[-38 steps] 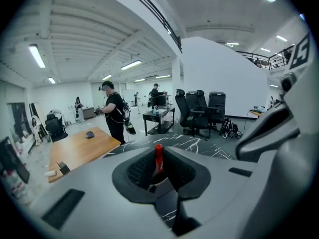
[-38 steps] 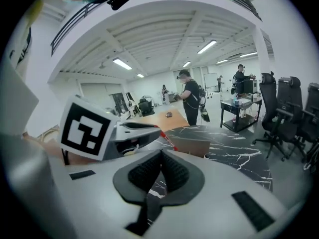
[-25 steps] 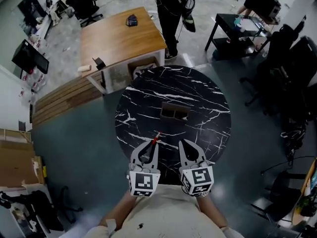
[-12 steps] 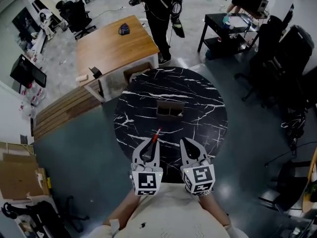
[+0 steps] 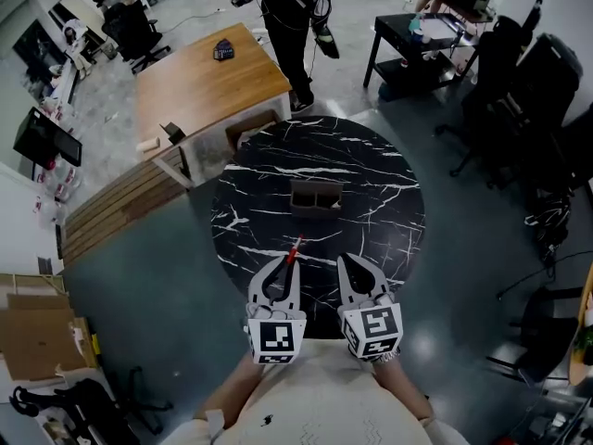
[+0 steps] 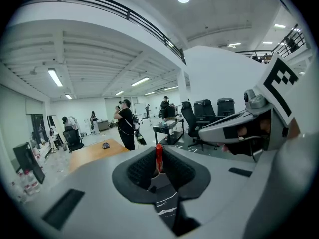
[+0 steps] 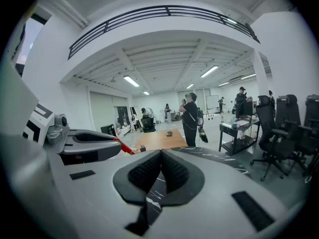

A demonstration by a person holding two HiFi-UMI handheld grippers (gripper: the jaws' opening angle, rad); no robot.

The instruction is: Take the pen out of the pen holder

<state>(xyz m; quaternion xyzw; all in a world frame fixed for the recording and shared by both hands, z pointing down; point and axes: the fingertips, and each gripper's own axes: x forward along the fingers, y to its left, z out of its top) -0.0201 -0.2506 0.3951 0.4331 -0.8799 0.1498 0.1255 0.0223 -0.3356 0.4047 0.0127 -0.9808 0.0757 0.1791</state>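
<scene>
My left gripper (image 5: 283, 265) is shut on a red pen (image 5: 293, 251), whose tip sticks out past the jaws over the near part of the round black marble table (image 5: 371, 170). In the left gripper view the red pen (image 6: 159, 158) stands clamped between the dark pads. The brown two-compartment pen holder (image 5: 316, 196) stands near the table's middle, well beyond both grippers. My right gripper (image 5: 353, 265) is shut with nothing in it, just right of the left one; its jaws meet in the right gripper view, where the pen (image 7: 124, 147) shows at the left.
A wooden desk (image 5: 208, 80) stands beyond the table at the upper left. A person in black (image 5: 289, 12) stands behind it. Office chairs (image 5: 519, 91) and a dark side table (image 5: 422, 40) fill the right side. Cardboard boxes (image 5: 32, 318) lie at the left.
The view has drifted so the table and holder sit slightly farther up and away. Both grippers keep their places, the left still clamped on the pen.
</scene>
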